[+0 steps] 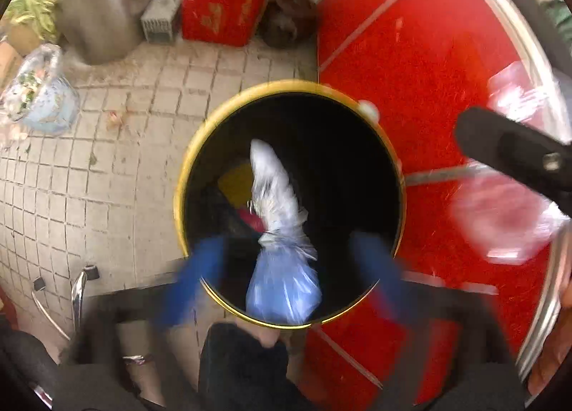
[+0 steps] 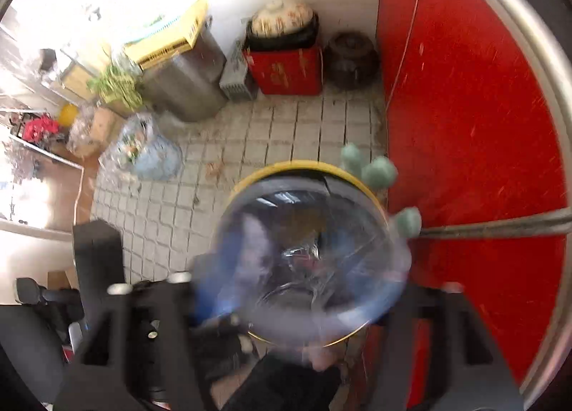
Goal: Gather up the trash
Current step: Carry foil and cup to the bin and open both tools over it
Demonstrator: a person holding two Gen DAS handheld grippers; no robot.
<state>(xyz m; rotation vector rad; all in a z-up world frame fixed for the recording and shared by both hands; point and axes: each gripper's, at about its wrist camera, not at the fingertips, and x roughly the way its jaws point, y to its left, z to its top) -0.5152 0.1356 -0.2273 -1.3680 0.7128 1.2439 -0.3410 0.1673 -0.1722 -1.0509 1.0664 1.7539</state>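
Tiled floor [image 1: 118, 146] beside a red door: the left claw [image 1: 282, 268], fingers apart, hangs over the yellow-rimmed bin [image 1: 200, 146] with a tied blue bag [image 1: 282, 289] between them. The right claw [image 2: 304, 285] seemingly grips a clear plastic container [image 2: 311, 260]; centre it above the rim before letting go.

A tied bag [image 1: 282, 250] partly blocks the bin's [image 1: 250, 92] mouth; right side open.

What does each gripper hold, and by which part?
Left gripper: open, nothing held; the tied bag lies between its fingers. Right gripper: seemingly the clear plastic container; held part too blurred.
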